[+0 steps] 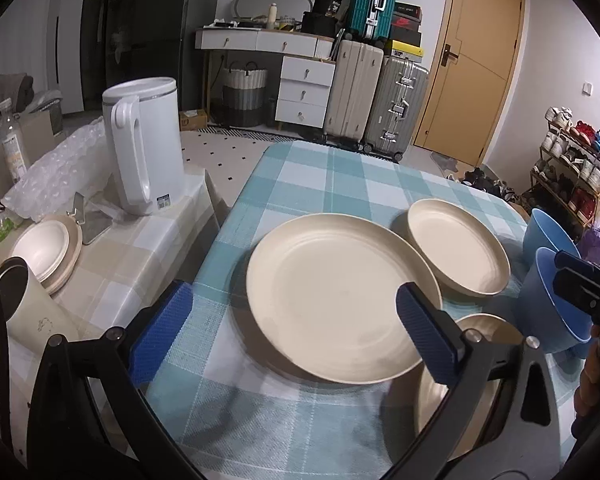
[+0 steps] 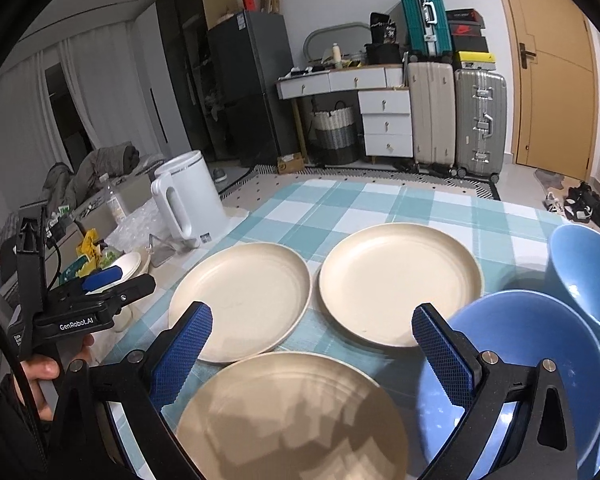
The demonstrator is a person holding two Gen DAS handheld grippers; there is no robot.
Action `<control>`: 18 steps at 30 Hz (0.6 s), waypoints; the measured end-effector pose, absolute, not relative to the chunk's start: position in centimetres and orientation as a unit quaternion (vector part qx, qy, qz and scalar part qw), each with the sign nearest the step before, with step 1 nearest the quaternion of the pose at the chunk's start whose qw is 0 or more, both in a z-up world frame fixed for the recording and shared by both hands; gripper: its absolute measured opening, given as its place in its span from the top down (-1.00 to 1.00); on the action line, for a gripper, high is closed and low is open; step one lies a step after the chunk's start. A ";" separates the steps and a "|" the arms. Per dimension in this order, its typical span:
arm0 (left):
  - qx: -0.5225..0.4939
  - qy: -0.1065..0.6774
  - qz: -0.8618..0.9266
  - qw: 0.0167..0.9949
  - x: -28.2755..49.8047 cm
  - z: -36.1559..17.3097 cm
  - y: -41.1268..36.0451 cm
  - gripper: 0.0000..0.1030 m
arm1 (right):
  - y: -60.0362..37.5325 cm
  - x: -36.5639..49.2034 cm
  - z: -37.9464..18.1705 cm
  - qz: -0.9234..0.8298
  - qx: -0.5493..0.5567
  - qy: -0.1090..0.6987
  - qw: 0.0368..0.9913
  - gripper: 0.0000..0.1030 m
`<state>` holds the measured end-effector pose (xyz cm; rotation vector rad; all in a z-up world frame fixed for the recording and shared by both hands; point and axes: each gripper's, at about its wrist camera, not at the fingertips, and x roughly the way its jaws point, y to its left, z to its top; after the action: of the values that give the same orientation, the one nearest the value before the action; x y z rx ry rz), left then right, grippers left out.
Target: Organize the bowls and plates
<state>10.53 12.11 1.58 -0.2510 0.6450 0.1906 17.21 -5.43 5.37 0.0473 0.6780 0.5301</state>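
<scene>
Three cream plates lie on the blue-checked table [image 1: 320, 184]. My left gripper [image 1: 296, 332] is open, its fingers astride the near edge of the large plate [image 1: 340, 296]. A second plate [image 1: 456, 248] lies behind it on the right, and a third plate [image 1: 480, 332] is partly hidden by my right finger. Two blue bowls [image 1: 556, 300] [image 1: 548, 232] stand at the right edge. In the right wrist view my right gripper [image 2: 314, 348] is open above the nearest plate [image 2: 296, 416], with the near blue bowl [image 2: 520, 360] beside its right finger and the far bowl [image 2: 584, 276] behind.
A white kettle [image 1: 144, 144] stands on a lower beige-checked side table [image 1: 140, 248] to the left, with stacked cream bowls [image 1: 48, 252], a tumbler [image 1: 32, 304] and bubble wrap. A hand [image 2: 40, 372] holds the left gripper [image 2: 116, 280]. Suitcases, drawers and a door are beyond.
</scene>
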 end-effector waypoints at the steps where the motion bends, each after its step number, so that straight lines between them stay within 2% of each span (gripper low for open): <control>1: -0.125 0.317 0.093 0.935 10.7 1.4 12.4 -0.95 | -4.9 17.6 5.2 0.260 0.021 0.332 0.907 -0.96; 9: -0.128 0.345 0.096 0.925 12.5 -0.6 13.4 -0.76 | -2.7 19.9 3.3 0.271 0.024 0.363 0.891 -0.87; 13: -0.137 0.354 0.097 0.920 13.3 -1.8 13.9 -0.74 | -2.3 21.0 2.0 0.272 0.032 0.380 0.883 -0.63; 18: -0.141 0.369 0.097 0.913 14.1 -3.0 14.3 -0.64 | -1.4 21.9 0.6 0.269 0.025 0.393 0.879 -0.59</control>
<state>14.07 14.28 -2.98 -0.2909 0.7606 0.1995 21.86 -1.44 0.57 0.0530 0.8201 0.5613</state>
